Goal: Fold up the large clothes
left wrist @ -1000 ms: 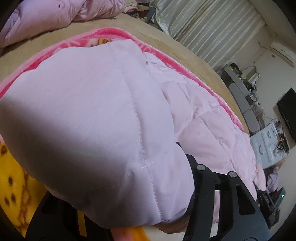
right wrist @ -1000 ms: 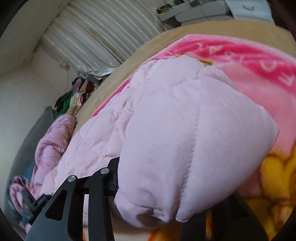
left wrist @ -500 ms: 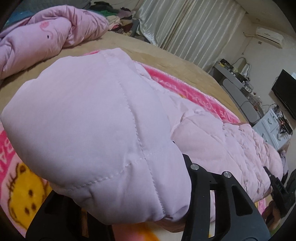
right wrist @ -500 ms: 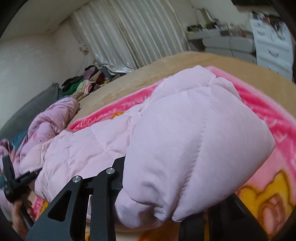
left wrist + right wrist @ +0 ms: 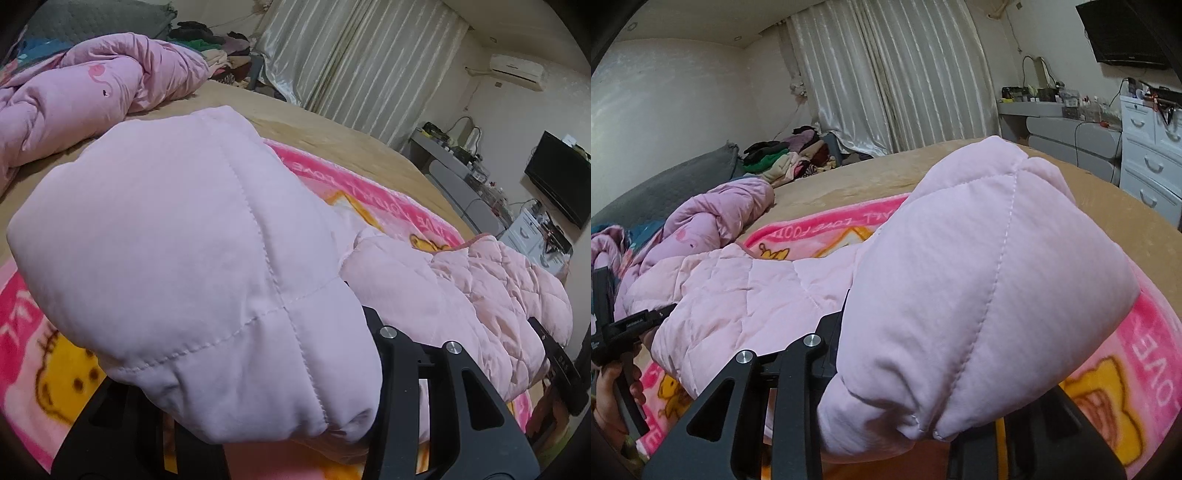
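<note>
A pale pink quilted puffer jacket [image 5: 192,236] lies across a pink and yellow cartoon blanket [image 5: 399,206] on the bed. My left gripper [image 5: 258,428] is shut on one padded end of the jacket, which bulges over the fingers and hides the tips. My right gripper [image 5: 912,428] is shut on the other padded end of the jacket [image 5: 979,280], its tips hidden too. The jacket's body [image 5: 738,291] stretches between the two grippers. Each gripper shows at the edge of the other's view, the right one [image 5: 554,362] and the left one [image 5: 613,332].
A crumpled pink duvet [image 5: 85,99] lies at the head of the tan bed [image 5: 332,133]. A pile of clothes [image 5: 790,155] sits by the curtains [image 5: 901,74]. A white dresser [image 5: 1148,155], a grey desk [image 5: 1067,129] and a wall TV [image 5: 557,177] stand beyond the bed.
Both grippers have lifted and tilted up with the jacket ends still held. More of the room and the blanket now shows beyond the jacket.
</note>
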The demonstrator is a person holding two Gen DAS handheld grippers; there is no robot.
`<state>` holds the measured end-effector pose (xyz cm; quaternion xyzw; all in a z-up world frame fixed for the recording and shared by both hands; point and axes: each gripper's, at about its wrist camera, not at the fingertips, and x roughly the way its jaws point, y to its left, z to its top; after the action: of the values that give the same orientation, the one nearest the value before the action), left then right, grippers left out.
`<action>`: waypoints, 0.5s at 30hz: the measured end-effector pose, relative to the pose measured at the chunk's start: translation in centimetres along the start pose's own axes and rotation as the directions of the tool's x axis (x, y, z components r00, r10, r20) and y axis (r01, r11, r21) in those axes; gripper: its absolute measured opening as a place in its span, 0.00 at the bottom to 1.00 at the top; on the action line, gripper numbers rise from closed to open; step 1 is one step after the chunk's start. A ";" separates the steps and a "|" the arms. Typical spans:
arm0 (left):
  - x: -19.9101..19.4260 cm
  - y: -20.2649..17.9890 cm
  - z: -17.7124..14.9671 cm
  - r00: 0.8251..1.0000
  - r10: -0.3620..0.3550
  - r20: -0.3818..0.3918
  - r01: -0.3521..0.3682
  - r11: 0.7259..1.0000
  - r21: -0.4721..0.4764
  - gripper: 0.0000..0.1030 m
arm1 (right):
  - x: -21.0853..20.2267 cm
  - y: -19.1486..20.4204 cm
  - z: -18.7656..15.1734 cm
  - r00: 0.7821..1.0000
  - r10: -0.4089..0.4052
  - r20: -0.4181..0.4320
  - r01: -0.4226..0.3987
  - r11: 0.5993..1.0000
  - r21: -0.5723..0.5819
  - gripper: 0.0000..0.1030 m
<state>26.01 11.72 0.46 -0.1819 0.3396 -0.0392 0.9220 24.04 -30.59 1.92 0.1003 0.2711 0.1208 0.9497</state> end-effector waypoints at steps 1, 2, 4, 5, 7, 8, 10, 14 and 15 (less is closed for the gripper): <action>-0.2 0.1 -0.2 1.000 -0.003 0.000 0.003 1.000 0.002 0.35 | -0.4 0.0 -0.2 1.000 0.001 -0.001 -0.001 1.000 -0.001 0.27; -0.5 0.2 -0.4 1.000 -0.005 0.000 0.005 1.000 0.004 0.35 | -0.8 0.0 -0.6 1.000 0.001 -0.002 -0.001 1.000 -0.003 0.27; -0.8 0.2 -1.0 1.000 -0.005 -0.003 0.005 1.000 0.010 0.35 | -1.3 0.0 -1.0 1.000 -0.002 -0.005 0.002 1.000 -0.005 0.27; -1.0 0.3 -1.2 1.000 -0.005 -0.003 0.005 1.000 0.014 0.35 | -1.5 0.1 -1.1 1.000 -0.002 -0.006 0.002 1.000 -0.005 0.27; -1.2 0.5 -1.4 1.000 -0.006 -0.003 0.006 1.000 0.018 0.35 | -1.9 0.1 -1.5 1.000 -0.004 -0.009 0.004 1.000 -0.010 0.27; -1.4 0.6 -1.6 1.000 -0.006 -0.003 0.006 1.000 0.021 0.35 | -2.0 0.2 -1.7 1.000 -0.004 -0.009 0.004 1.000 -0.009 0.27; -1.5 0.8 -1.8 1.000 -0.004 -0.003 0.005 1.000 0.026 0.35 | -2.3 0.5 -2.0 1.000 -0.007 -0.011 0.007 1.000 -0.014 0.27; -1.8 1.1 -2.4 1.000 -0.001 -0.005 0.001 0.999 0.038 0.35 | -2.7 0.7 -2.7 1.000 -0.011 -0.014 0.011 1.000 -0.011 0.27; -1.8 1.2 -2.4 1.000 -0.001 -0.005 0.001 0.999 0.041 0.35 | -2.7 0.8 -2.9 1.000 -0.012 -0.015 0.012 1.000 -0.012 0.27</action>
<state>22.99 12.43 -0.55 -0.1631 0.3411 -0.0471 0.9246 20.10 -30.29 1.07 0.0921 0.2782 0.1174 0.9489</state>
